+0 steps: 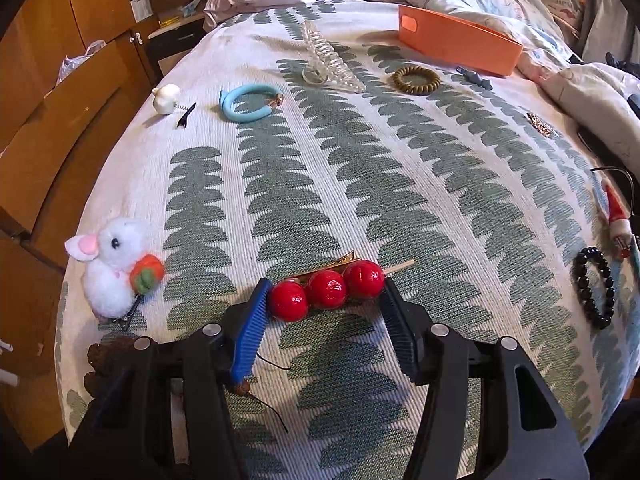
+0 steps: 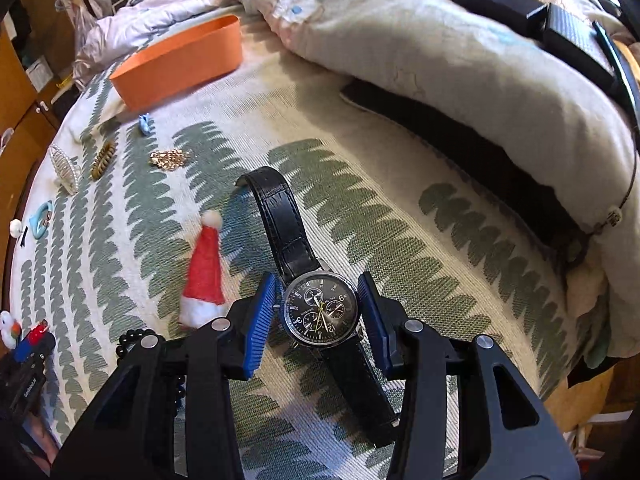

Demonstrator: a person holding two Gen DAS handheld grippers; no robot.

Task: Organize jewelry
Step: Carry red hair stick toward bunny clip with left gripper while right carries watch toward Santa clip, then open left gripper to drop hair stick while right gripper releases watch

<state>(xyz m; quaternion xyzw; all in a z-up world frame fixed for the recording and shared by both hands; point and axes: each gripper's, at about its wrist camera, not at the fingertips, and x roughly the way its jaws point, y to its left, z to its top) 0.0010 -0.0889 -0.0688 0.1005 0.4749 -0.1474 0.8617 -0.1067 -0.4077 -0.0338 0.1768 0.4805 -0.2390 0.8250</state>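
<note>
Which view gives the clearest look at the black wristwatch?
The right wrist view: the black wristwatch lies face-up between the open fingers of the right tool, dial and strap fully visible. The left wrist view does not show it at all.

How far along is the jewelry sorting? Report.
Done: nothing visibly; the orange box shows no contents from these angles. In hand: the left hand-held gripper brackets the red ball clip, the right hand-held gripper brackets the watch; both open. Left: bunny clip, blue bracelet, claw clip, bead bracelet, Santa hat.
</note>
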